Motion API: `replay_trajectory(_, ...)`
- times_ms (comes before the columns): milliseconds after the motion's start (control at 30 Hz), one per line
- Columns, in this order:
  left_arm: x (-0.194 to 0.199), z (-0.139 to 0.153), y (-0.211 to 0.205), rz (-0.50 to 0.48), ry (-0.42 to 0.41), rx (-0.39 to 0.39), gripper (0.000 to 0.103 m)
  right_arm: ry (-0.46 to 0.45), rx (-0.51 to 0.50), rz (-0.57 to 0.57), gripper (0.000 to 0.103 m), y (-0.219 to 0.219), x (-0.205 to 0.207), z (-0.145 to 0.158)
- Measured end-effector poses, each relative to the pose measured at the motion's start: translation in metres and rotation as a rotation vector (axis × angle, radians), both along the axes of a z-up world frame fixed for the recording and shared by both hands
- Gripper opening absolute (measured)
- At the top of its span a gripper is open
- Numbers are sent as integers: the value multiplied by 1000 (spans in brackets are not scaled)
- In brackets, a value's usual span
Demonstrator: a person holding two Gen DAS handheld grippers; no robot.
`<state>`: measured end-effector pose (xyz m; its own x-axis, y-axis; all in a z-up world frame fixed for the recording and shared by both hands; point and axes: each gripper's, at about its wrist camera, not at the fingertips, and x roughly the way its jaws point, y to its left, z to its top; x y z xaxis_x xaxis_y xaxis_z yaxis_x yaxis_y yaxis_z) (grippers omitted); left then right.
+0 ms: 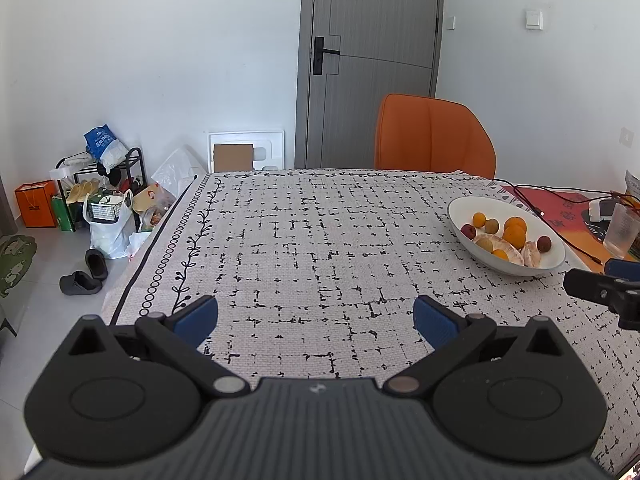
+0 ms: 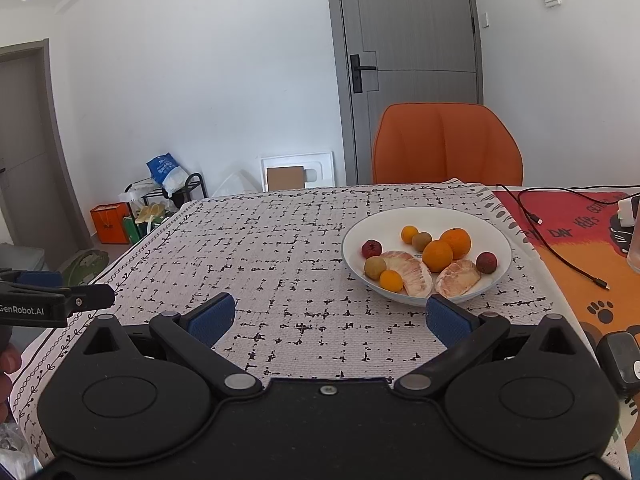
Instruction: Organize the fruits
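the left gripper has its jaws spread wide with nothing between the blue ribbed pads, only patterned cloth showing in the gap; the right gripper stands the same, jaws wide and bare. both hover low over the worktop, probably held level and apart so either can reach in. just beyond the right gripper's right-hand pad, nearly touching its tip in that view, sits the white bowl, shallow, smooth and glossy; from the left gripper it lies well off to the right and ahead. all the fruits in view lie inside it: round oranges with dimpled skin, smaller smooth orange and olive-green ones, two rough red ones, and two peeled pale-pink segments with a fibrous look. no fruit shows on the woven, black-flecked tablecloth. this fits either fruit gathered into the bowl or a bowl waiting to be sorted out. further right a black cable trails over an orange mat.
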<state>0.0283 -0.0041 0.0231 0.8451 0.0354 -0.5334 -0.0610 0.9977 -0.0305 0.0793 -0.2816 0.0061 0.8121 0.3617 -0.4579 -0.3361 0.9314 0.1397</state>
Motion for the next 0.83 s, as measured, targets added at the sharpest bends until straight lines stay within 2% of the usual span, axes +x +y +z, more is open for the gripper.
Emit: replay_trajectory(833,-1,0,-1,-6,-2,-2,103,10,-3,1,103,3,2,-2)
